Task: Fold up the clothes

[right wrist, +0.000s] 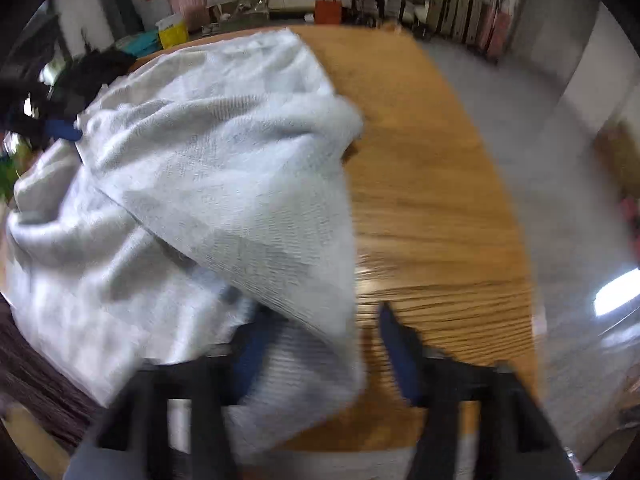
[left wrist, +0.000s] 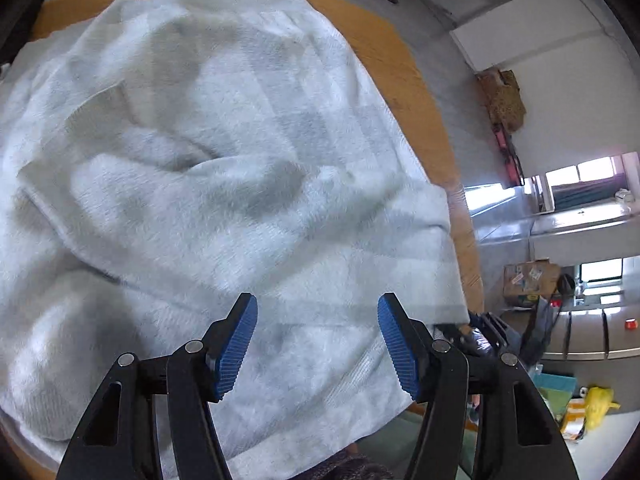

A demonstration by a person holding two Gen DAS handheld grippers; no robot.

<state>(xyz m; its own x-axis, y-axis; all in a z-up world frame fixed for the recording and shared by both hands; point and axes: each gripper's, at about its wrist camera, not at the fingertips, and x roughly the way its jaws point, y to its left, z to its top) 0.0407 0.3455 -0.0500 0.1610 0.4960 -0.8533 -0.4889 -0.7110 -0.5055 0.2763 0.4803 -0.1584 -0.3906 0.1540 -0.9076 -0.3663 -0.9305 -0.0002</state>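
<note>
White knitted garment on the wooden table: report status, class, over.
Left gripper open above the white knitted garment. Right gripper open, a fold between its blue pads, unpinched. Garment rumpled on the wooden table. Nothing obstructing.

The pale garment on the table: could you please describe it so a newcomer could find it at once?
Look for the round wooden table; spread over much of its top lies a fluffy whitish-grey knit garment, rumpled, with a ribbed hem. It is the only pale, soft thing on the bare orange-brown wood.
</note>
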